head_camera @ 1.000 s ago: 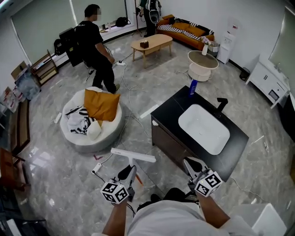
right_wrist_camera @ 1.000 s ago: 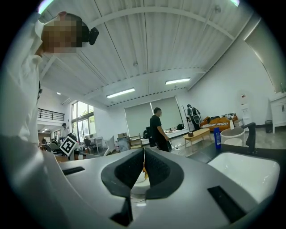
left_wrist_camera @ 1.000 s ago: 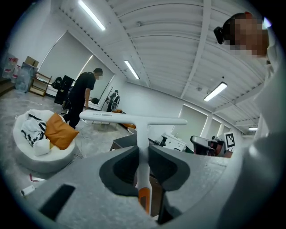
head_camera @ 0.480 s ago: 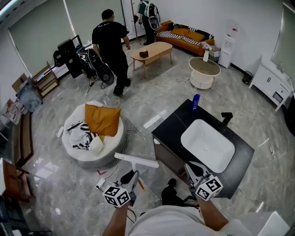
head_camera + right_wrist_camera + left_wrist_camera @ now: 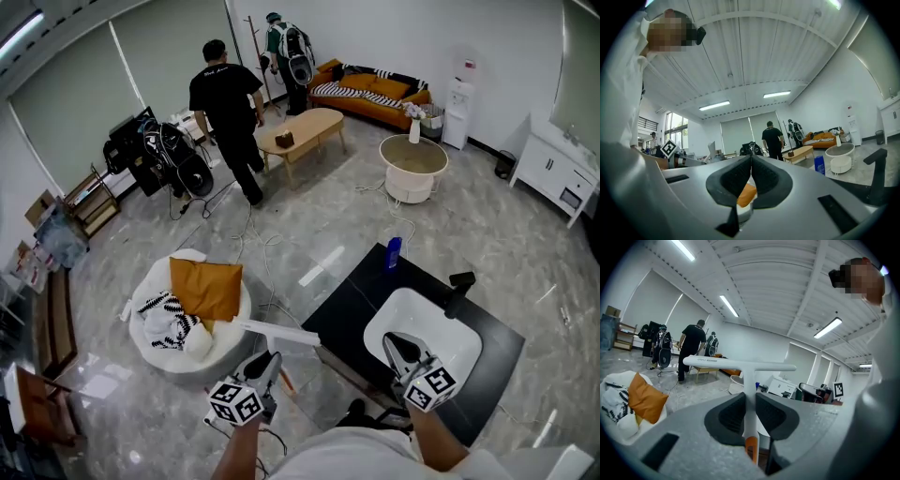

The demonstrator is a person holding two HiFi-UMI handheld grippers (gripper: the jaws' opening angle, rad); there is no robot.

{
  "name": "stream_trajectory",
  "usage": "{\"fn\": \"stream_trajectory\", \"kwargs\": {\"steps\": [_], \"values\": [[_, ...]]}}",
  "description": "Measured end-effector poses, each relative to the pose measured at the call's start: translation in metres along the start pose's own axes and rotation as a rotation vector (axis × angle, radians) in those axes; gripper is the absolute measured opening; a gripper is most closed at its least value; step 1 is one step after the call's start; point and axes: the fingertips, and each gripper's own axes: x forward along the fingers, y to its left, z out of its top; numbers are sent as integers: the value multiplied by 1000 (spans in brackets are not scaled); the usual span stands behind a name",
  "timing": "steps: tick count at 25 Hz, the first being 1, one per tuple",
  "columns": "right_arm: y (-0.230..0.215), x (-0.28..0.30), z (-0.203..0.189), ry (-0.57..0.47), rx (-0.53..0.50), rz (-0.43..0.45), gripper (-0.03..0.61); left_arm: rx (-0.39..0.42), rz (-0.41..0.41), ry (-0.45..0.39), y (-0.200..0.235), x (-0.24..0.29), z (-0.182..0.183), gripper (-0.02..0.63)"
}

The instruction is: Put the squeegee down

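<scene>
We lose the handle of the squeegee [image 5: 277, 330] inside the left gripper [image 5: 266, 364]. The right gripper [image 5: 395, 347] covers part of the worktop [image 5: 349, 302], and the label on the blue bottle [image 5: 393, 253] is too small to read.

Black sink counter [image 5: 352, 302], blue bottle [image 5: 394, 252], orange cushion [image 5: 205, 289]

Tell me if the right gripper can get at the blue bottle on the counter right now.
Probably yes: the right gripper is empty, and only the open sink lies between it and the blue bottle; its fingers must open first.
</scene>
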Motion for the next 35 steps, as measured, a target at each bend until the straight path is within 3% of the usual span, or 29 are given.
{"fn": "stream_trajectory", "kwargs": {"steps": [8, 18, 31, 35], "values": [[-67, 31, 7, -8, 16, -31, 15, 20, -21, 62, 12, 85, 39, 80], [-108, 51, -13, 16, 51, -123, 15, 20, -100, 152, 31, 160, 59, 80], [-144, 84, -6, -8, 45, -426, 15, 26, -350, 406, 63, 276, 57, 80], [-147, 81, -14, -10, 57, -524, 15, -6, -431, 479, 66, 305, 42, 80]]}}
